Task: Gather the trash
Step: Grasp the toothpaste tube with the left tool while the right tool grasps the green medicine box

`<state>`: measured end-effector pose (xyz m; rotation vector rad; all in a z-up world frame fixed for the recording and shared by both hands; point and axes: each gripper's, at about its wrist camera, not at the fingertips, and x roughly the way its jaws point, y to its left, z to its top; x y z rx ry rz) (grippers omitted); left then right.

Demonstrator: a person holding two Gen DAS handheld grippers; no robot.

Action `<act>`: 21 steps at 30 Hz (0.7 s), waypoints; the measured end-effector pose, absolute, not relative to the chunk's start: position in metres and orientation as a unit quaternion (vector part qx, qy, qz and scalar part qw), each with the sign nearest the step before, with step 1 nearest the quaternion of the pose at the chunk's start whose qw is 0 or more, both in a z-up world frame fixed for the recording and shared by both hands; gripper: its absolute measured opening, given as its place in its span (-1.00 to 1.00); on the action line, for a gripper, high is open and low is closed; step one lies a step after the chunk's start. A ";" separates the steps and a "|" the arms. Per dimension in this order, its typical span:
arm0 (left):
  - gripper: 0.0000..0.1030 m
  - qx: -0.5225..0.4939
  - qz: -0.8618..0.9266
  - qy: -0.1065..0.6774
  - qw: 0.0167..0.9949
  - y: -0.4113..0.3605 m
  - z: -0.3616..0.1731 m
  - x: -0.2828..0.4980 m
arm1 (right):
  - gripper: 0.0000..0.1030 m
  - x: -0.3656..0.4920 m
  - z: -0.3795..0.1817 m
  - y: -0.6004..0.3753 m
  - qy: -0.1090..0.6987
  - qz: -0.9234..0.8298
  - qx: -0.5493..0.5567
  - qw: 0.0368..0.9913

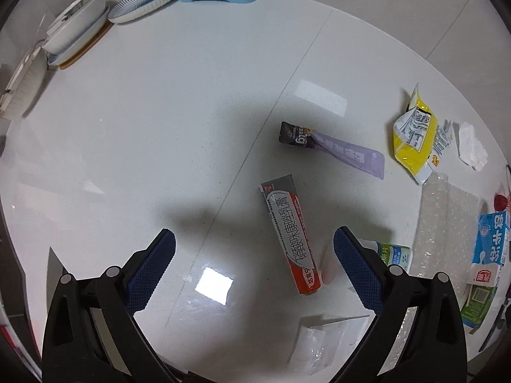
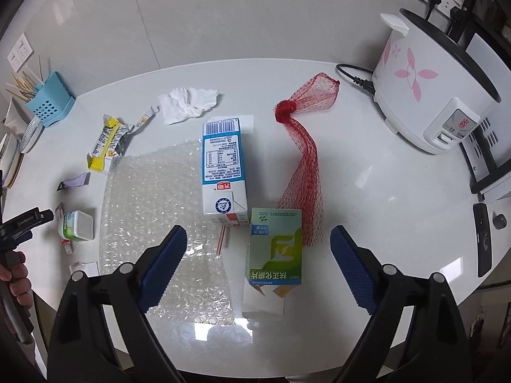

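both grippers, left (image 1: pixel 254 245) and right (image 2: pixel 258 242), gape empty; the light, stiff ointment tube (image 1: pixel 290 234) suits a mid-body pinch.

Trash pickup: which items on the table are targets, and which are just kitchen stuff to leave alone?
Trash:
ointment box
purple sachet
yellow wrapper
crumpled tissue
bubble wrap
milk carton
green medicine box
red mesh bag

Leave:
rice cooker
blue utensil holder
stacked dishes
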<state>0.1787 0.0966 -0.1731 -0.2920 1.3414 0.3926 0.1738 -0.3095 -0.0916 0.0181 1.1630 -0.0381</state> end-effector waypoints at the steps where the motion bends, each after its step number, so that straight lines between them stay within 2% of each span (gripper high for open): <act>1: 0.89 -0.142 0.183 0.621 0.748 0.098 -0.179 0.181 | 0.66 0.175 -0.094 -0.311 0.552 -0.020 0.010 0.833; 14: 0.81 -0.183 0.200 0.656 0.704 0.109 -0.210 0.185 | 0.51 0.195 -0.136 -0.325 0.601 -0.022 0.036 0.798; 20: 0.54 -0.173 0.198 0.666 0.698 0.105 -0.205 0.185 | 0.41 0.203 -0.152 -0.323 0.620 -0.024 0.031 0.784; 21: 0.44 -0.173 0.197 0.668 0.697 0.105 -0.204 0.185 | 0.38 0.205 -0.155 -0.323 0.622 -0.024 0.032 0.782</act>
